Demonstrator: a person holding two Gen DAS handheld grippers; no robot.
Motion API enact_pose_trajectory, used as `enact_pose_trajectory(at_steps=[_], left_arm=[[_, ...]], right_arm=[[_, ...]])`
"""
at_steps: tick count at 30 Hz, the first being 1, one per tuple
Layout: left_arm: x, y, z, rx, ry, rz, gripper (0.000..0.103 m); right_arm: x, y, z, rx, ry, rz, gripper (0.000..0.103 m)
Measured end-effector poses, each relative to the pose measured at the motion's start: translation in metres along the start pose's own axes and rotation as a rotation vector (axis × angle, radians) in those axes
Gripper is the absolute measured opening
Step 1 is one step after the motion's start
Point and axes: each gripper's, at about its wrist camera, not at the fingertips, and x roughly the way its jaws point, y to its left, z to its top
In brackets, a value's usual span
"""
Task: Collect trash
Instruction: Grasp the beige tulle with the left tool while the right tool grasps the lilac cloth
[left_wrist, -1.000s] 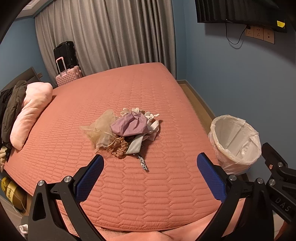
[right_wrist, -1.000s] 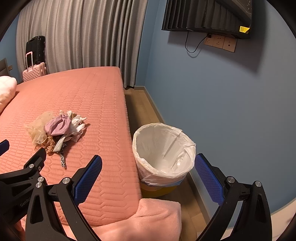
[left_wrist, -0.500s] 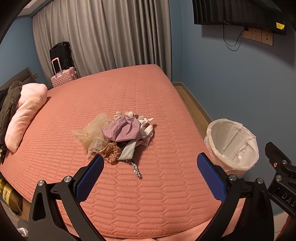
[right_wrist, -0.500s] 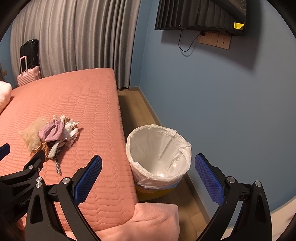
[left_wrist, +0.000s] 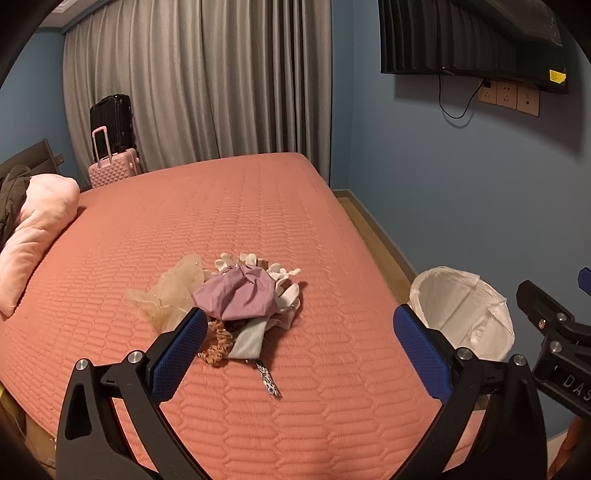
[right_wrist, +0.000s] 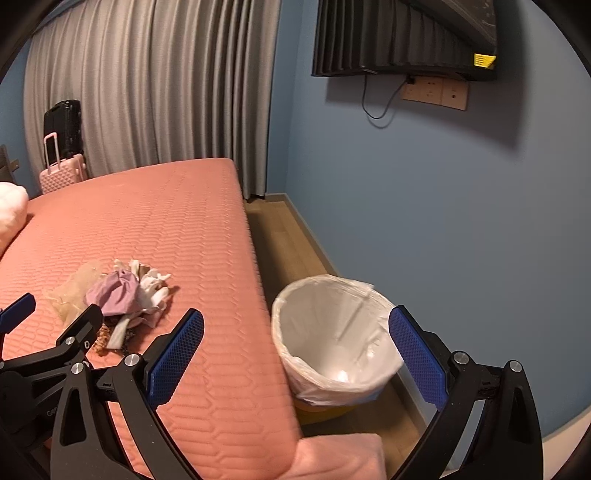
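Since a moment ago we have brought both tools nearer the bed (left_wrist: 258, 206), so the trash pile (left_wrist: 236, 299) looms larger. Our left tool (left_wrist: 295, 347) hangs spread wide and holds nothing, its blue pads (left_wrist: 177, 354) above the bedspread just short of the pile. Our right tool (right_wrist: 295, 354) is equally wide and bare, framing the lined bin (right_wrist: 332, 332) on the floor beside the bed.
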Motion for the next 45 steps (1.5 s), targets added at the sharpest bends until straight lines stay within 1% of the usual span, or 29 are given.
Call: enact_pose_trajectory(at_steps=[5,9,16,19,25,30,32,34,36,37,38,39,40,41,42,43,44,45], left_arm=[[0.018,0.028,0.003,-0.031,0.030,0.030,0.096],[0.033,0.059,0.003,-0.085,0.057,0.052,0.096],[0.066,0.114,0.002,-0.127,0.091,0.125,0.096],[0.079,0.134,0.001,-0.148,0.101,0.137,0.096],[0.116,0.175,-0.002,-0.223,0.157,0.129,0.096],[0.141,0.196,-0.005,-0.277,0.190,0.098,0.096],[0.152,0.204,-0.009,-0.302,0.208,0.098,0.096],[0.160,0.210,-0.011,-0.342,0.226,0.077,0.095],[0.166,0.214,-0.013,-0.373,0.234,0.056,0.087],[0.169,0.215,-0.013,-0.379,0.239,0.028,0.078],[0.172,0.217,-0.012,-0.376,0.242,0.017,0.071],[0.174,0.217,-0.012,-0.369,0.248,0.004,0.069],[0.175,0.217,-0.011,-0.363,0.248,-0.005,0.064],[0.176,0.217,-0.011,-0.356,0.244,-0.009,0.056],[0.177,0.217,-0.011,-0.350,0.244,-0.024,0.052],[0.177,0.216,-0.010,-0.348,0.246,-0.042,0.044],[0.178,0.218,-0.009,-0.348,0.247,-0.054,0.036],[0.178,0.218,-0.008,-0.348,0.249,-0.067,0.032]], right_arm=[[0.009,0.025,0.003,-0.011,-0.005,0.043,0.097],[0.017,0.044,0.004,-0.012,-0.008,0.088,0.097],[0.039,0.084,0.009,-0.001,0.003,0.179,0.097],[0.053,0.105,0.011,-0.006,0.026,0.221,0.097],[0.091,0.153,0.014,-0.032,0.076,0.263,0.097],[0.126,0.188,0.016,-0.045,0.108,0.306,0.097],[0.138,0.198,0.017,-0.044,0.127,0.323,0.097],[0.151,0.208,0.017,-0.041,0.149,0.337,0.097],[0.166,0.218,0.015,-0.034,0.182,0.359,0.097],[0.172,0.223,0.014,-0.028,0.194,0.368,0.097],[0.179,0.227,0.013,-0.025,0.206,0.374,0.097],[0.185,0.231,0.011,-0.028,0.213,0.371,0.097],[0.191,0.236,0.010,-0.034,0.223,0.369,0.096],[0.195,0.239,0.009,-0.038,0.229,0.370,0.094],[0.200,0.244,0.008,-0.047,0.241,0.373,0.089],[0.204,0.248,0.006,-0.058,0.254,0.376,0.079],[0.207,0.251,0.005,-0.066,0.264,0.379,0.076],[0.211,0.255,0.004,-0.077,0.281,0.383,0.068]])
